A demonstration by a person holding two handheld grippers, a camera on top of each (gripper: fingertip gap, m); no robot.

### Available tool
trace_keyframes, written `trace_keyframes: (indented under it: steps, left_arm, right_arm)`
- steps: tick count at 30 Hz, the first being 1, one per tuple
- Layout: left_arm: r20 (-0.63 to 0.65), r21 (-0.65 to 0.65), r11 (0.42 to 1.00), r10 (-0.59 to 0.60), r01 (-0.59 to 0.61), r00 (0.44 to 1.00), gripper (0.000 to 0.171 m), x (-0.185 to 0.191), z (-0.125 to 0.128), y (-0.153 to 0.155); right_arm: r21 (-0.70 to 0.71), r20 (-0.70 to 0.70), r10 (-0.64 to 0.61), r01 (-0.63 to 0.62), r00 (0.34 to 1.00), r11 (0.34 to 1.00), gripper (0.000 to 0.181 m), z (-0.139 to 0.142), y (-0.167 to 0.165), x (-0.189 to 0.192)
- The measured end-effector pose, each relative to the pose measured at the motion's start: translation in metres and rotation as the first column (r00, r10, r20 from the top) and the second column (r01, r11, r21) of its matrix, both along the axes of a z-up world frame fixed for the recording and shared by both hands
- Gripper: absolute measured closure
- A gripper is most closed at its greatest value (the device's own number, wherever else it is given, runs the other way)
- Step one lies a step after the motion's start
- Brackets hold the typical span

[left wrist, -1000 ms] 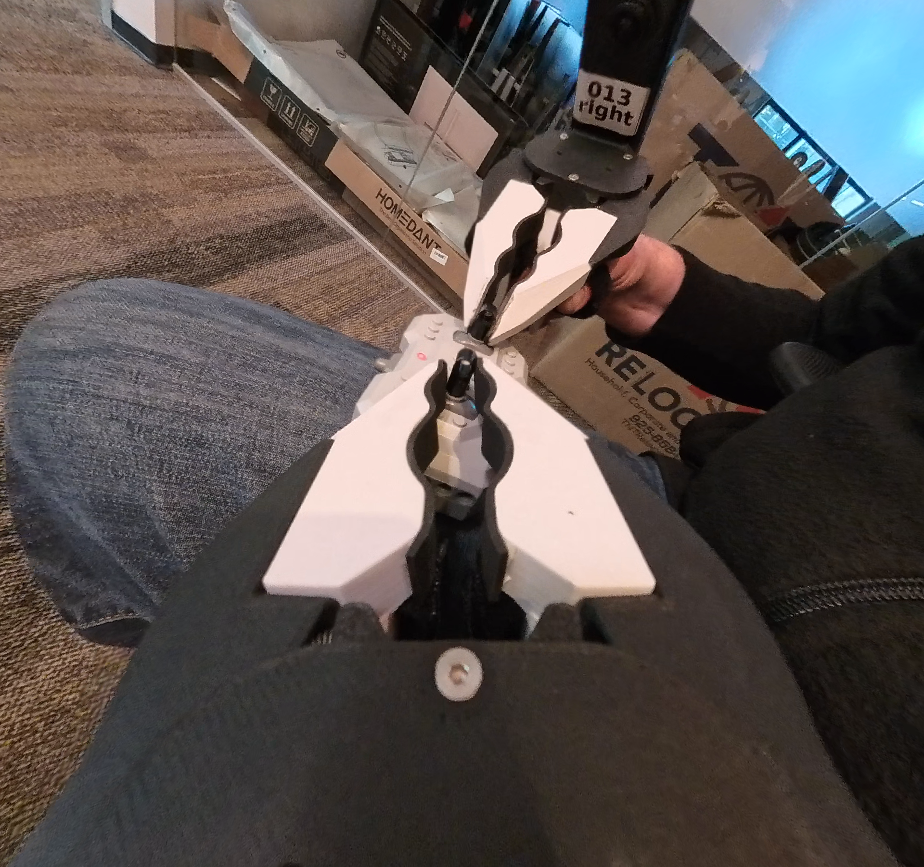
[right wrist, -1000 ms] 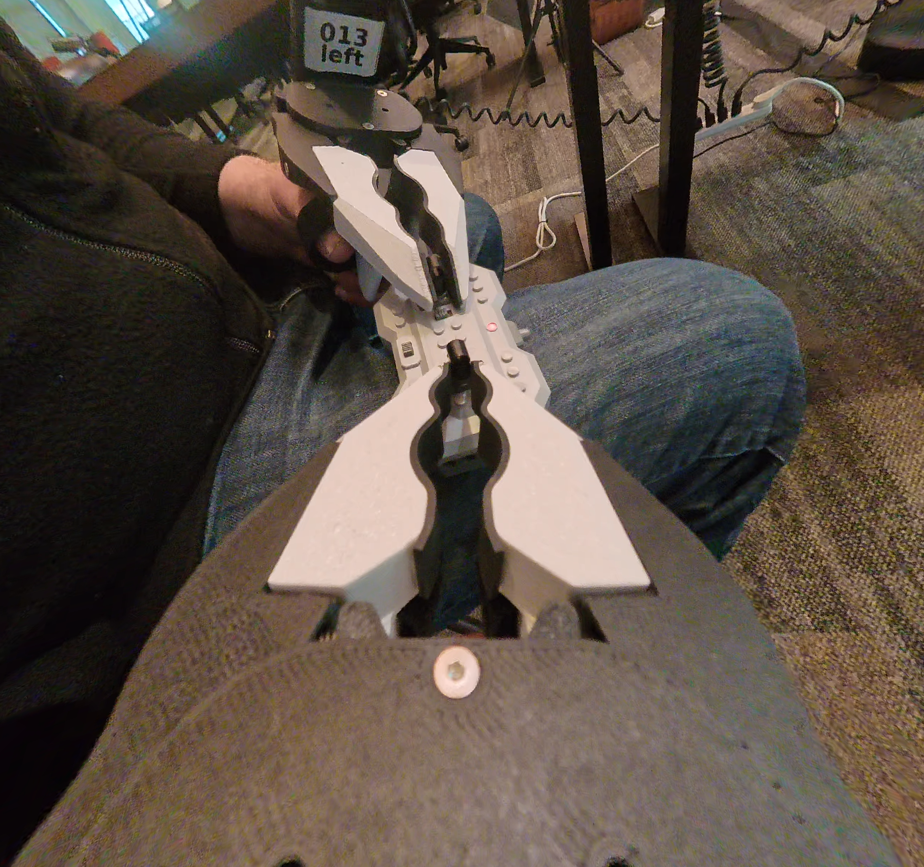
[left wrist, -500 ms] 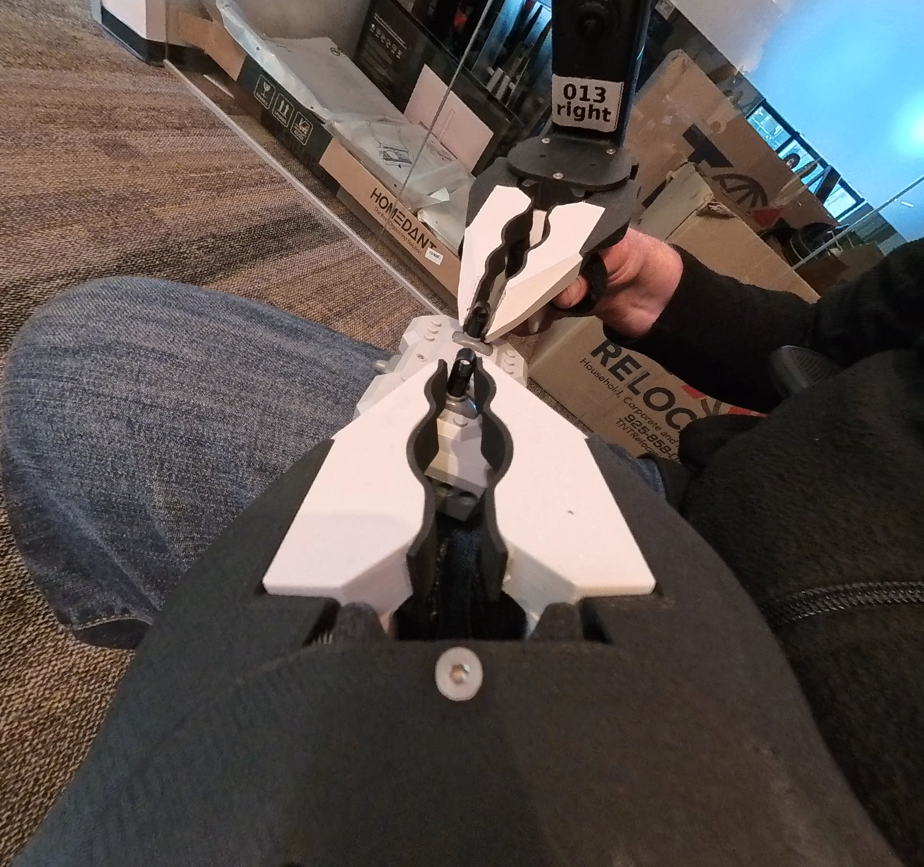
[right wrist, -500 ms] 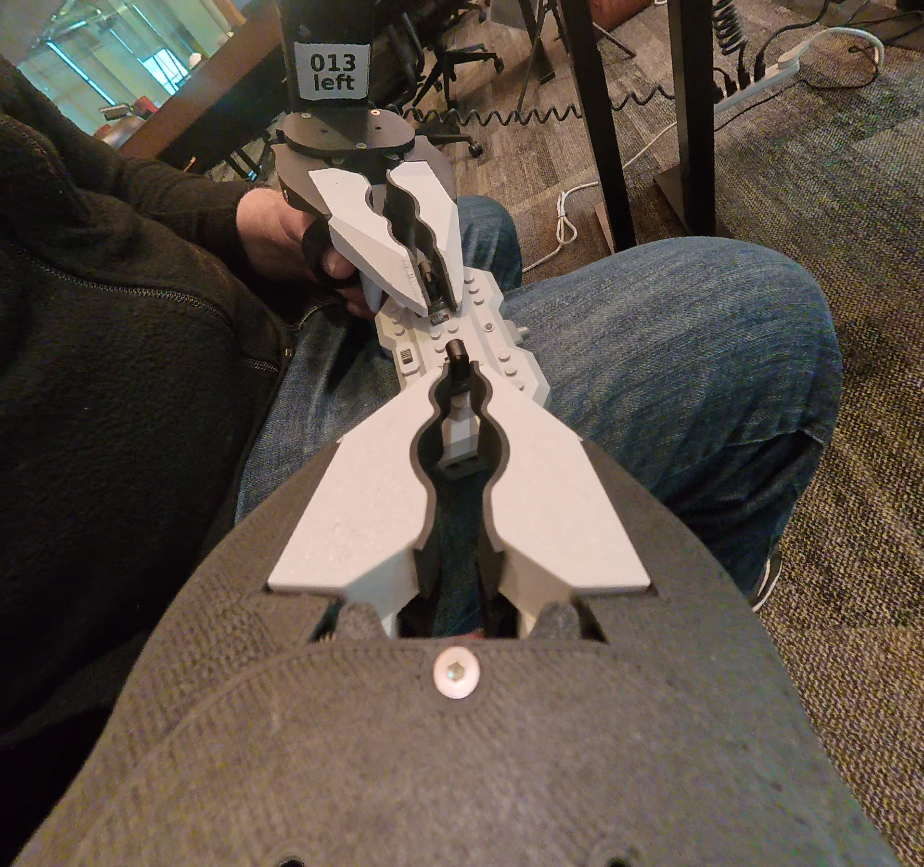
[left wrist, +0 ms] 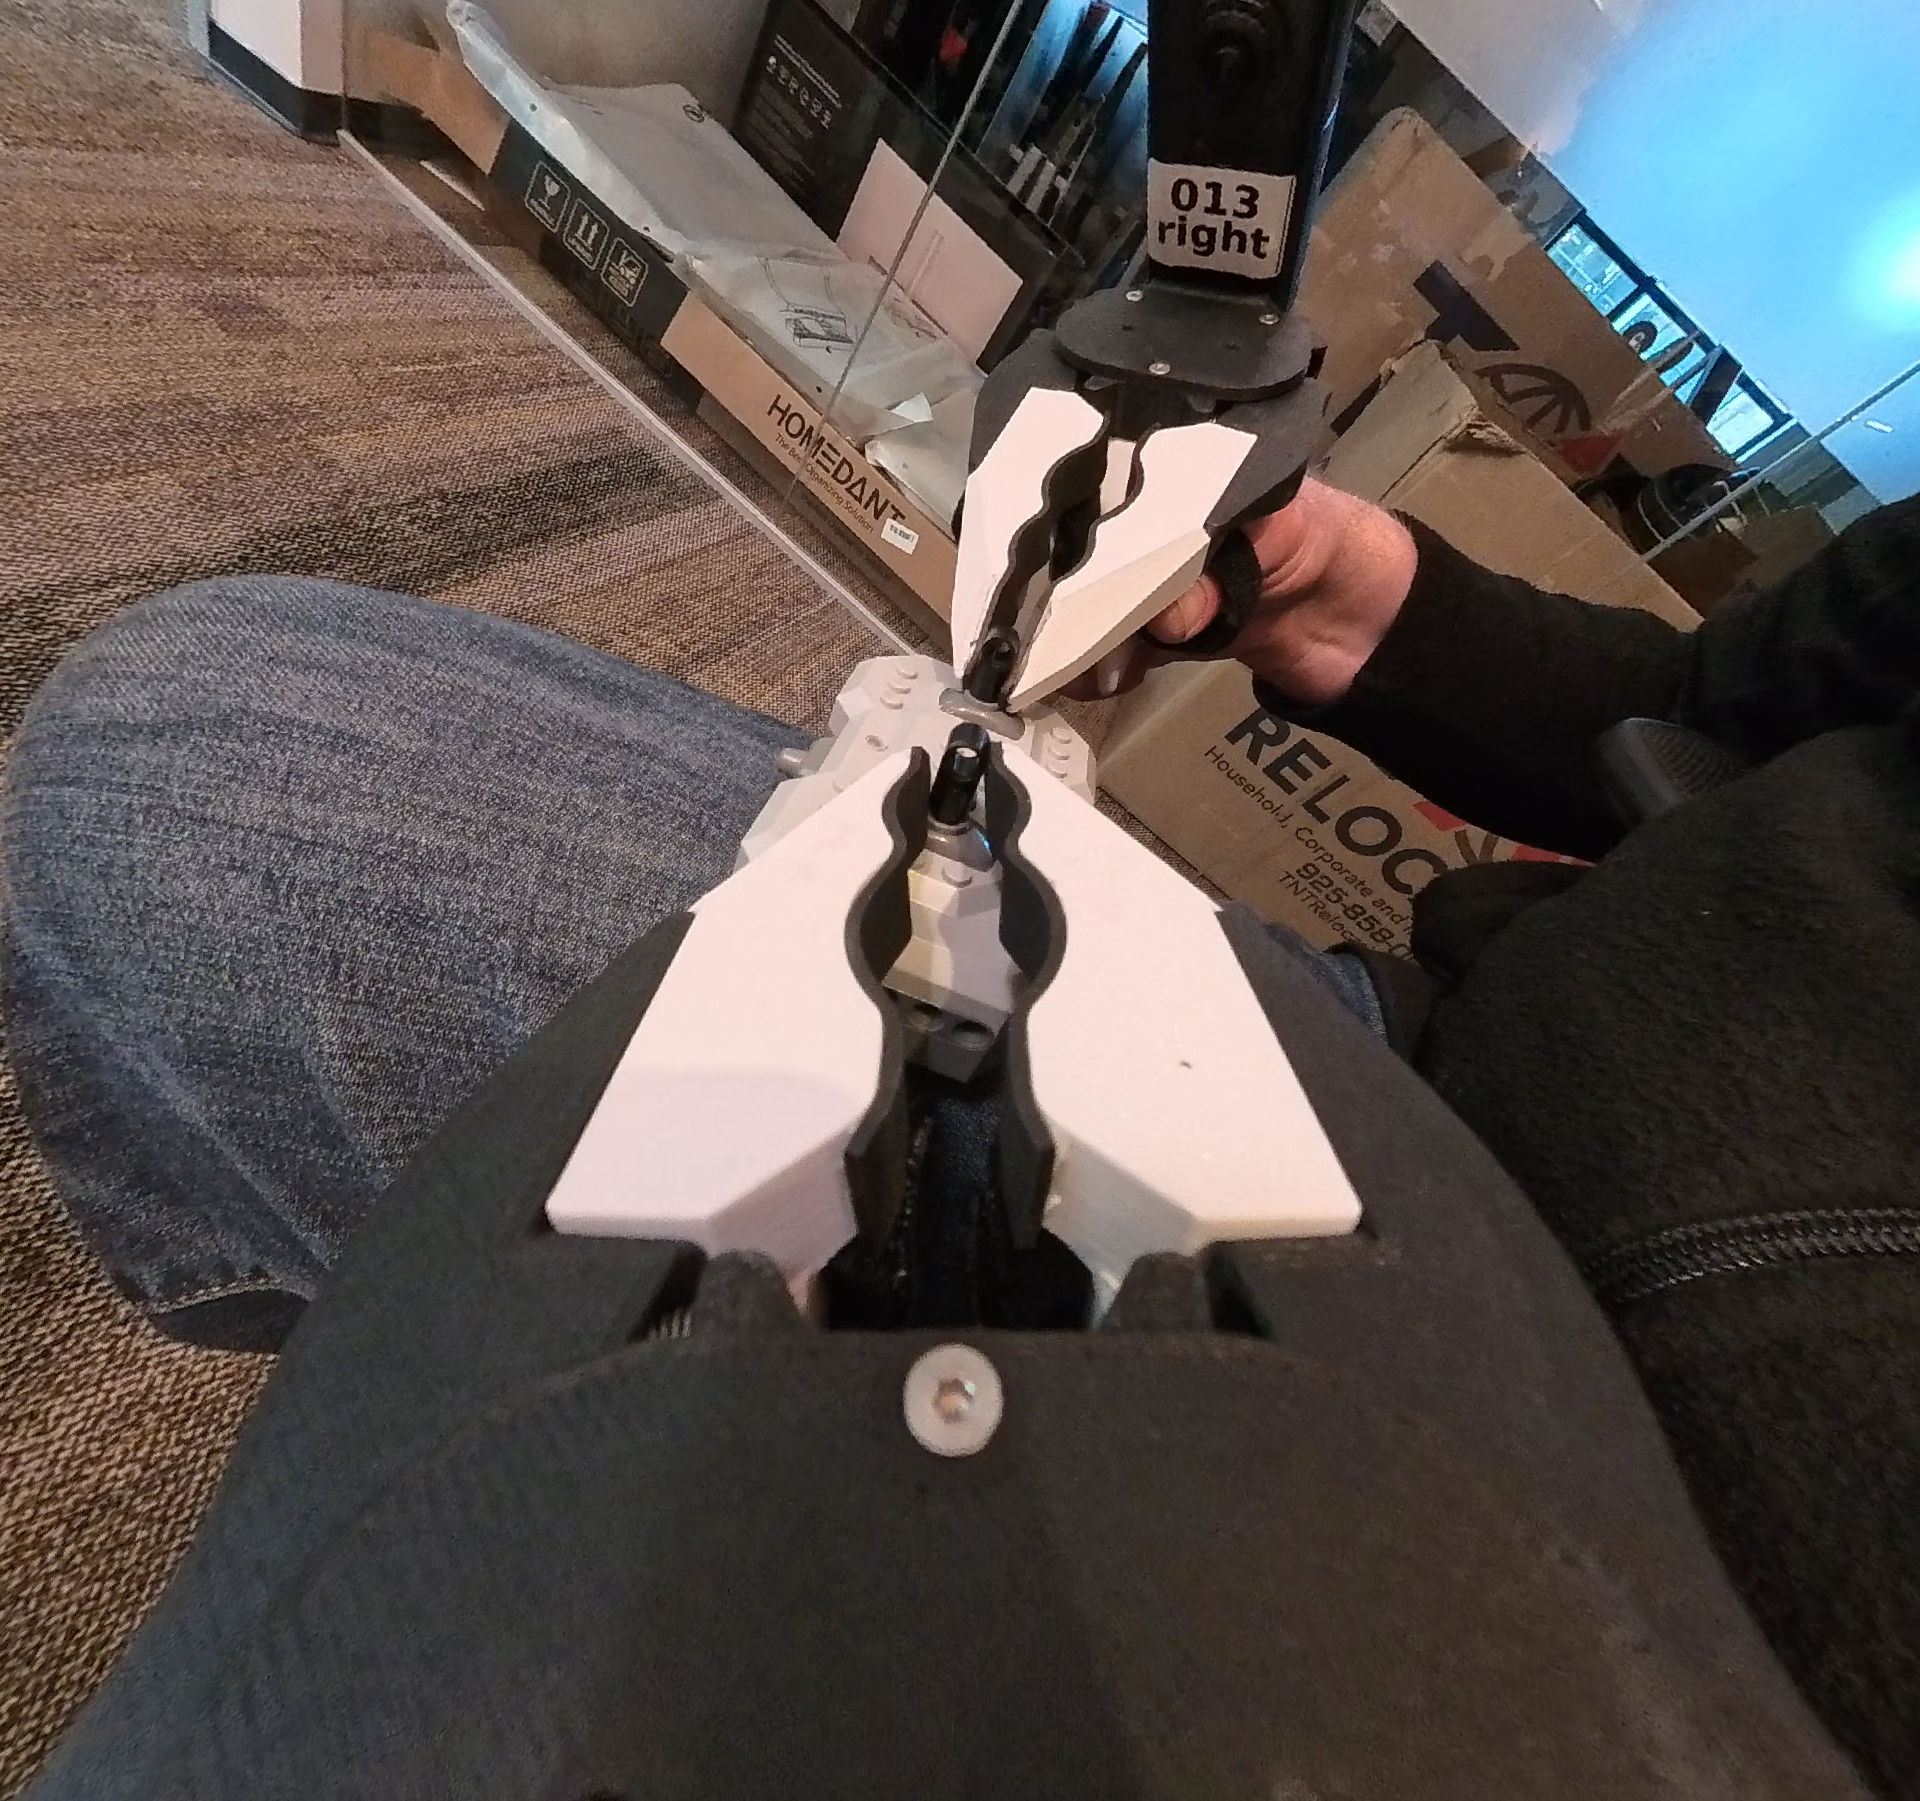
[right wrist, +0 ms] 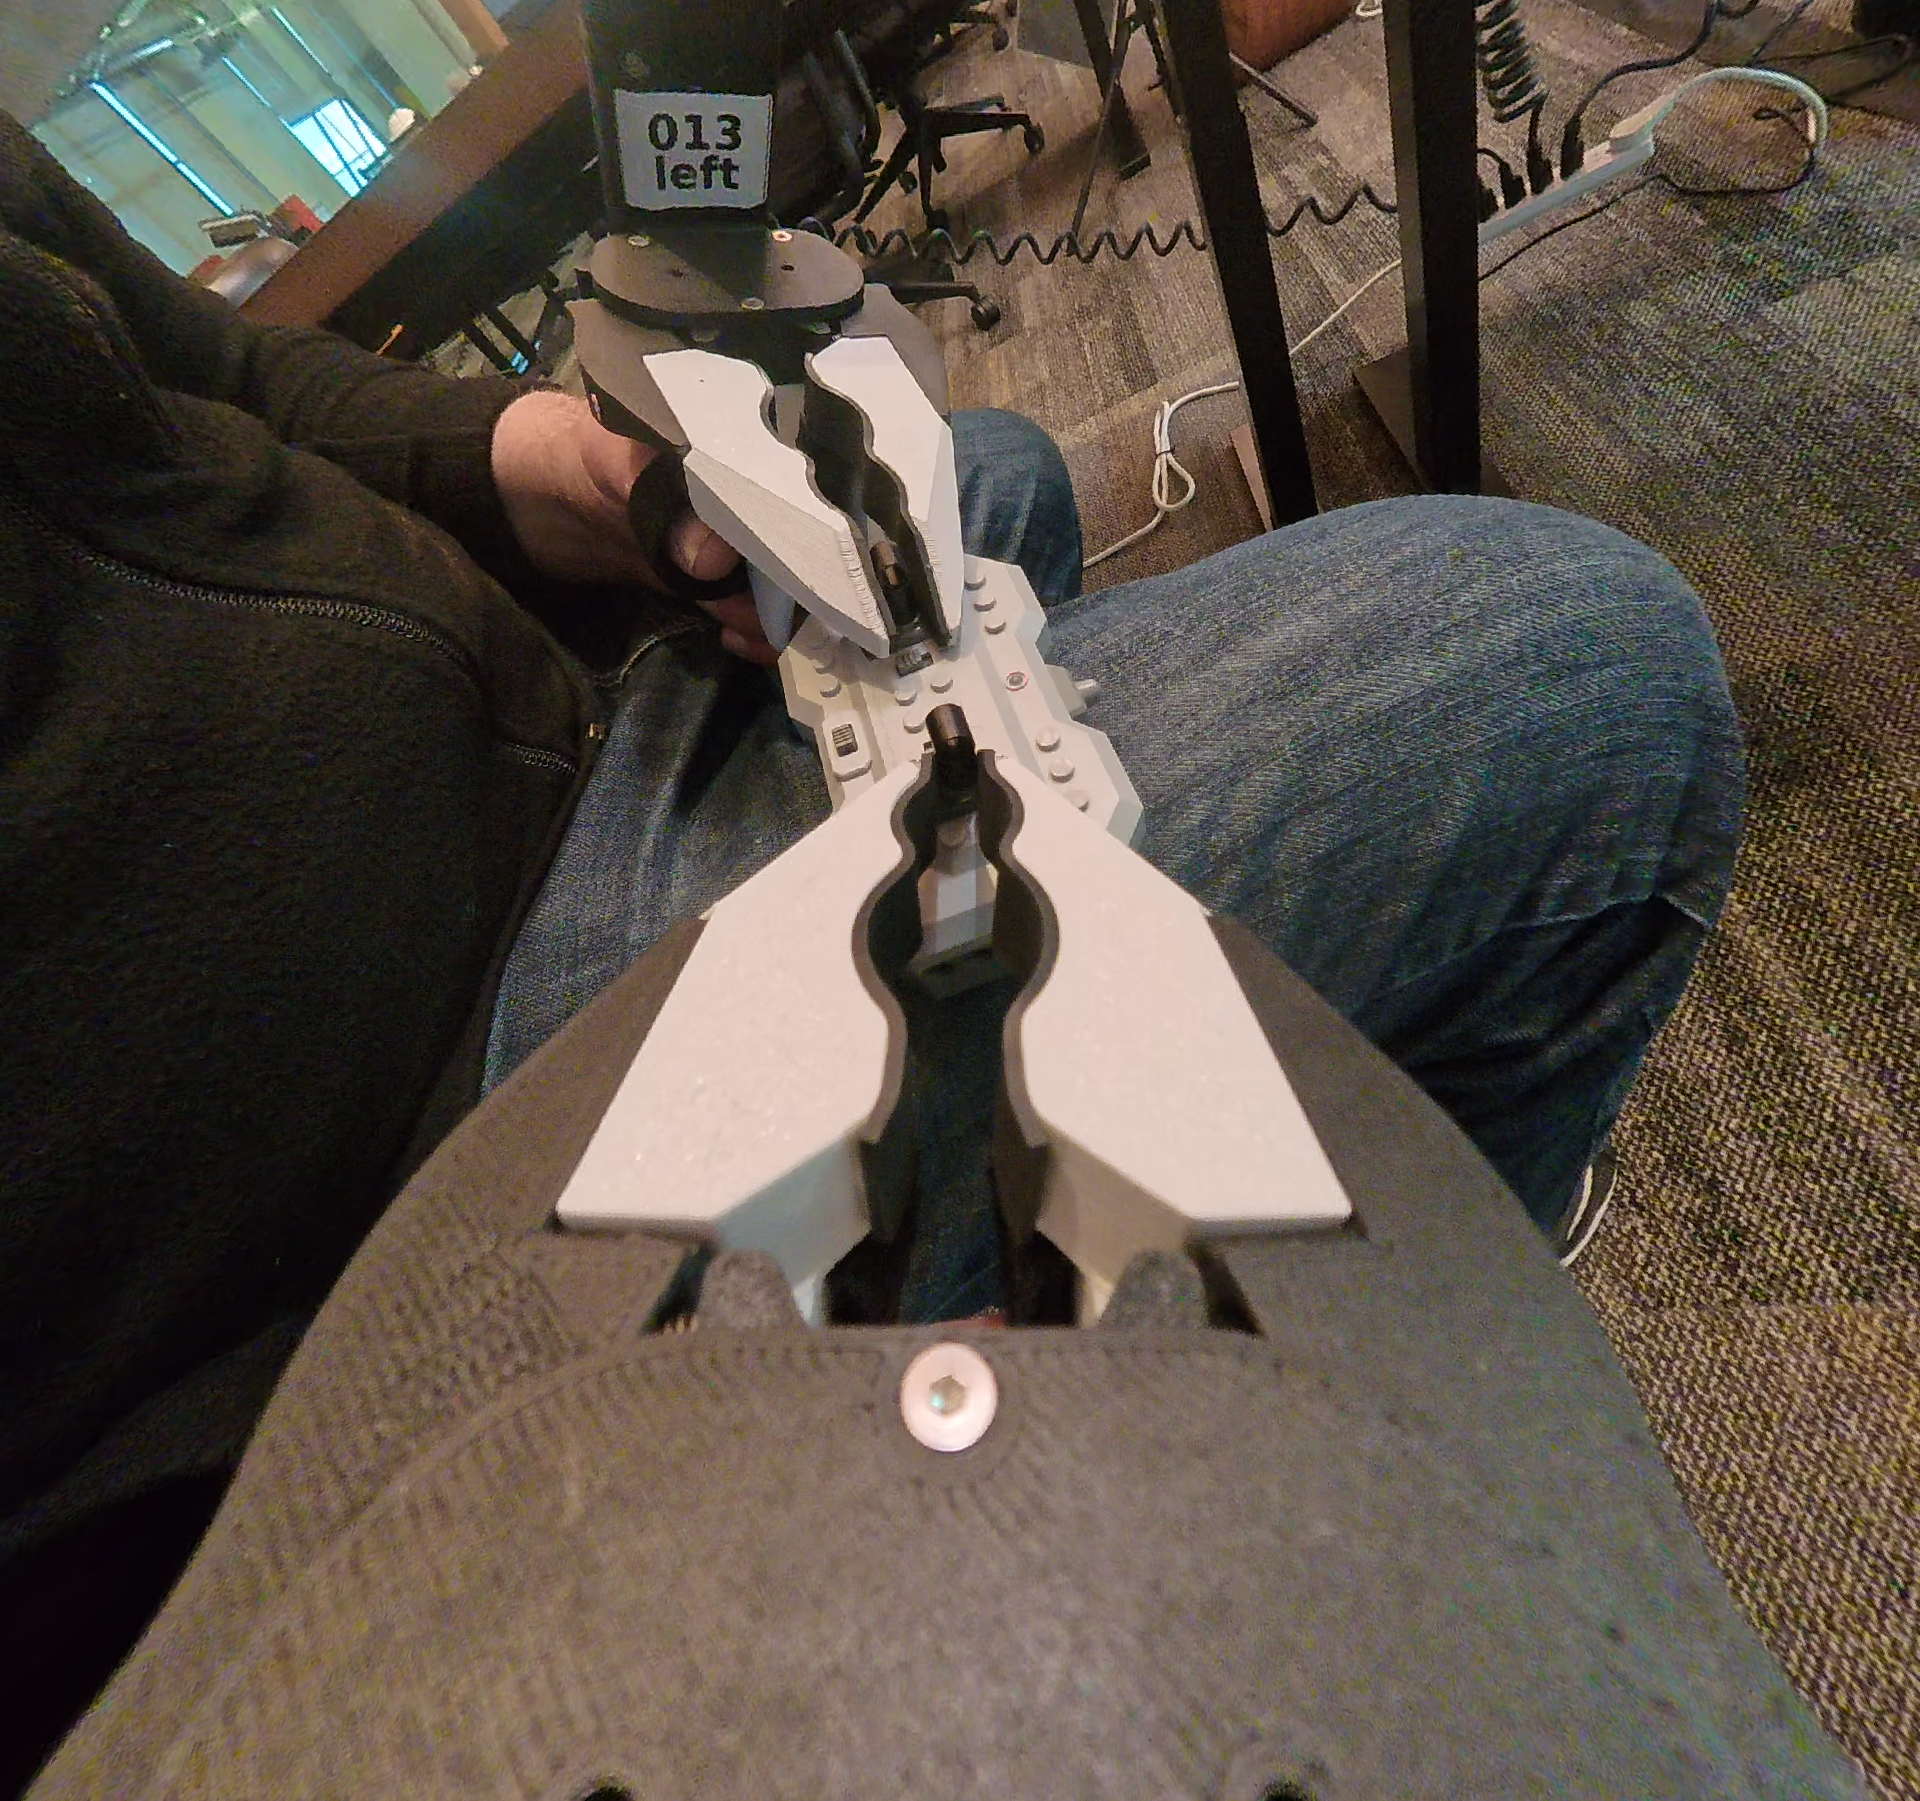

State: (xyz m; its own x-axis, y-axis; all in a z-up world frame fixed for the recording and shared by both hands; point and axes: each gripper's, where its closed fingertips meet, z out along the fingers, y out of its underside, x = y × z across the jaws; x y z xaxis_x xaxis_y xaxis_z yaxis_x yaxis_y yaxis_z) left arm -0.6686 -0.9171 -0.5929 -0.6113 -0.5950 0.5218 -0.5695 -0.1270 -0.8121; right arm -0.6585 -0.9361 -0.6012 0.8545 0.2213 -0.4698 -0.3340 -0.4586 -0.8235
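Both tools (left wrist: 961, 785) (right wrist: 951, 764) seemingly around brick model (right wrist: 997, 650)

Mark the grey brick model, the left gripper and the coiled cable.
Brick model (right wrist: 1023, 650): right wrist view, on its studded top.
Left gripper (right wrist: 914, 634): right wrist view, between its fingertips.
Coiled cable (right wrist: 1091, 245): right wrist view, on its coils over the carpet.

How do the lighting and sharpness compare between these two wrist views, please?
Left wrist view: bright blue-white glare through the glass wall, white fingers nearly overexposed, edges bent by the wide lens. Right wrist view: dimmer, warmer, fingers grey; grey brick model sharp in both.
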Motion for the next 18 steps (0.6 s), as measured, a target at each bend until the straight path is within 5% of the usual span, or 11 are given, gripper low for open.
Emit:
trace_keyframes:
  steps: [15, 18]
  left_arm:
    - [0.019, 0.033, 0.999, 0.000, -0.001, 1.000, 0.163, -0.0019, 0.0001, -0.0017]
    - [0.040, 0.056, 0.998, -0.017, 0.015, 0.999, 0.163, -0.0054, 0.0007, -0.0050]
  right_arm:
    - [-0.014, -0.017, 0.025, -0.026, 1.000, 1.000, 0.176, -0.0005, -0.0008, 0.0007]
    - [-0.032, 0.084, 0.040, -0.038, 0.996, 0.999, 0.176, -0.0010, -0.0011, 0.0015]
